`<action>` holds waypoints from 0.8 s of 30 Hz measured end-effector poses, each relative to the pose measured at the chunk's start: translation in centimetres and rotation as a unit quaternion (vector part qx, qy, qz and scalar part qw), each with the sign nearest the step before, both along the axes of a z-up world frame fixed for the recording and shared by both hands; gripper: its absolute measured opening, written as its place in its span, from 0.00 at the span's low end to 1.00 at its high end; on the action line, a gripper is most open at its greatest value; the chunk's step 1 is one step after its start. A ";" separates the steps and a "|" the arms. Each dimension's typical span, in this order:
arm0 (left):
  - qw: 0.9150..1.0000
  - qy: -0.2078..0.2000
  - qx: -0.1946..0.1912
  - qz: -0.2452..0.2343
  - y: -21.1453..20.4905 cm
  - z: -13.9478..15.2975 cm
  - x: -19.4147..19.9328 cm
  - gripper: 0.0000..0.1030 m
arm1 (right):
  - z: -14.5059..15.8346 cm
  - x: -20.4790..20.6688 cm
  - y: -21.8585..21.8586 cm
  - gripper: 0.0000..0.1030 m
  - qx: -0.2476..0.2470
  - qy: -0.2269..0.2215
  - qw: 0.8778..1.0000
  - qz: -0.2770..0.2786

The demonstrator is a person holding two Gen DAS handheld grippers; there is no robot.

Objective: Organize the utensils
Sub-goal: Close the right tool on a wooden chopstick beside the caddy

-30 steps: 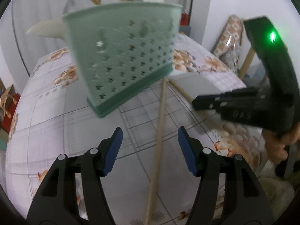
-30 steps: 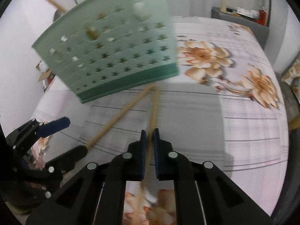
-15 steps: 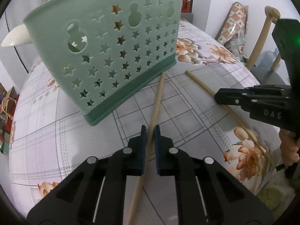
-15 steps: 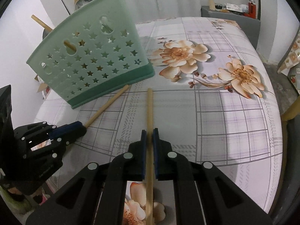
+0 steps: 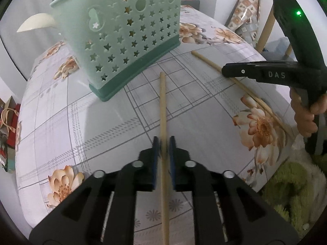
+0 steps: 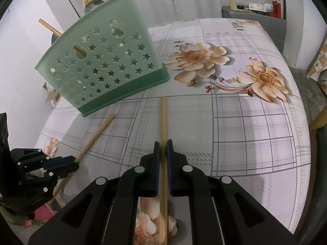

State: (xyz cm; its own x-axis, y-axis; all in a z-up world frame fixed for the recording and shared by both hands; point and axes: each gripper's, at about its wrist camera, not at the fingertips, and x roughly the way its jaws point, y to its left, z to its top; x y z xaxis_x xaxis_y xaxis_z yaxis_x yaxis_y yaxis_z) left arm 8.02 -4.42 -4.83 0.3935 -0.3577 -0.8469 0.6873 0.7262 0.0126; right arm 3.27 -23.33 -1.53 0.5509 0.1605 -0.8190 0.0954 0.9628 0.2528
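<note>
Nearest: left gripper (image 5: 163, 149), jaws just easing apart, a wooden stick (image 5: 162, 106) between the pads, barely pinched if at all. Right gripper (image 6: 162, 151) clenched on the 2nd stick (image 6: 163, 122). Both sticks look light, stiff and smooth; a mid-shaft hold should suit. Beyond, on the floral tablecloth (image 6: 245, 122), stands the green caddy (image 6: 102, 69).

I can read only one text: the white letters "DAS", printed on the black side of the right claw (image 5: 226, 70), as the left wrist camera shows it. The small things on the grey shelf (image 6: 253, 14) behind carry labels, but too small for me to read.
</note>
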 end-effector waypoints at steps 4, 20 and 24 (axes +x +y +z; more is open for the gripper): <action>1.000 0.010 -0.012 0.004 -0.4 0.1 0.9 0.24 | 0.0 0.1 0.0 0.07 0.001 0.000 1.000 0.001; 1.000 -0.003 -0.009 0.015 -4.0 0.2 5.1 0.16 | 0.0 0.2 0.2 0.07 -0.007 0.001 1.000 0.012; 1.000 -0.005 -0.010 0.021 -3.8 0.2 5.5 0.09 | 0.2 0.5 1.0 0.08 -0.036 0.004 0.999 0.031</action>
State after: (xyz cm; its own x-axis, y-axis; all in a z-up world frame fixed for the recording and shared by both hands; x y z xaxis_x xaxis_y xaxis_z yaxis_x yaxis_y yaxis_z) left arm 13.50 -8.23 -4.58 0.4172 -0.3574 -0.8356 0.6558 0.7549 0.0045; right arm 3.78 -22.36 -1.32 0.5352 0.1344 -0.8340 0.0371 0.9826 0.1821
